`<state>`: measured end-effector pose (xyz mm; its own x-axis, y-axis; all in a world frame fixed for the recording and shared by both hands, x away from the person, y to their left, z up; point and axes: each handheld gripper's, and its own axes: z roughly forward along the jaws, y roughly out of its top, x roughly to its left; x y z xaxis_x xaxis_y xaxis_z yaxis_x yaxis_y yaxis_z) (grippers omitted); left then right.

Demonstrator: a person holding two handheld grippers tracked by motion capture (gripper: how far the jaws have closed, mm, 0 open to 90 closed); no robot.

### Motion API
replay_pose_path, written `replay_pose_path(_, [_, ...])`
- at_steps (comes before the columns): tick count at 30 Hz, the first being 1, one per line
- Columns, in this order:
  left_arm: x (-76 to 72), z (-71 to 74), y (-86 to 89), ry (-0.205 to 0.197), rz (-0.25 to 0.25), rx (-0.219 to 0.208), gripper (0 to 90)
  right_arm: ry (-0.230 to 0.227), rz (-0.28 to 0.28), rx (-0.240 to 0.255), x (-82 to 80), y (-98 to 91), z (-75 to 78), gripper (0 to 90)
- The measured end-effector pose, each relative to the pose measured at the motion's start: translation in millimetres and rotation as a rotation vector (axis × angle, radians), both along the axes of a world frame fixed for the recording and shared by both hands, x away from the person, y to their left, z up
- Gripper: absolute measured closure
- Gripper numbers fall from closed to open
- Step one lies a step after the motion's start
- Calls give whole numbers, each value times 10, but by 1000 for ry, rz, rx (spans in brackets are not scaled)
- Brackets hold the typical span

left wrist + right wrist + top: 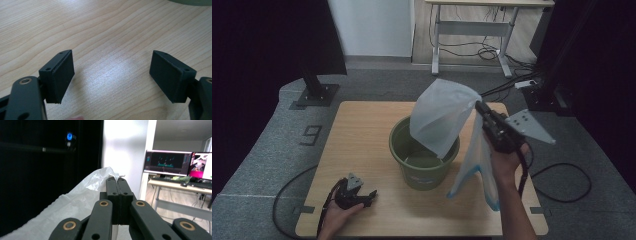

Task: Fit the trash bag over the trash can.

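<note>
Bag: a thin, pale plastic liner, lifted clear of the table and hanging over and to the right of the bucket; one lobe billows above the bucket's mouth, a longer tail with a blue-edged hem droops down the right side toward the near edge.
Bucket: green, upright, open mouth up, near the table's middle, nothing visible inside but its floor.
Right gripper: jaws pressed fully together on a pinch of the bag's edge (in the right gripper view the film crumples out just past the tips); it points far-left and up, so the bag hangs below and to the left of the jaws.
Left gripper: resting low on the near-left of the table, jaws wide apart with bare wood between them, holding nothing.
Key relation: the bag's mouth is not yet spread; its long axis runs down from the pinch point, and only one part lies over the bucket, the tail outside the right rim.
Nearer hand: the right one carries the bag; the left is free and sits just near-left of the bucket, well placed to catch the loose hem.
Room: open table to the left and near side of the bucket; on the right the tail hangs close to the table edge, so there is little margin there.
</note>
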<state>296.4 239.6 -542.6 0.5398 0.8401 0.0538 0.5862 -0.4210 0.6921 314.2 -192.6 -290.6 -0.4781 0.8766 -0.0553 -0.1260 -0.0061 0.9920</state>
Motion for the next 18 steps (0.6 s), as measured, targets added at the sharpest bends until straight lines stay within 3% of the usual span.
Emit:
replay_pose_path(1, [0, 0, 0, 0, 0, 0, 198, 0, 0, 0, 0, 0, 0, 888])
replay_pose_path(3, [-1, 3, 6, 1, 0, -3, 198, 25, 13, -33, 31, 105, -175, 888])
replay_pose_path(13, [-2, 3, 6, 1, 0, -2, 198, 73, 72, -48, -46, 238, -515, 888])
replay_pose_path(15, [-6, 23, 13, 4, 0, -23, 197, 82, 84, -45, -79, 248, -574, 888])
replay_pose_path(18, [-14, 95, 38, -2, -2, -95, 198, 100, 105, -59, -136, 276, -705, 887])
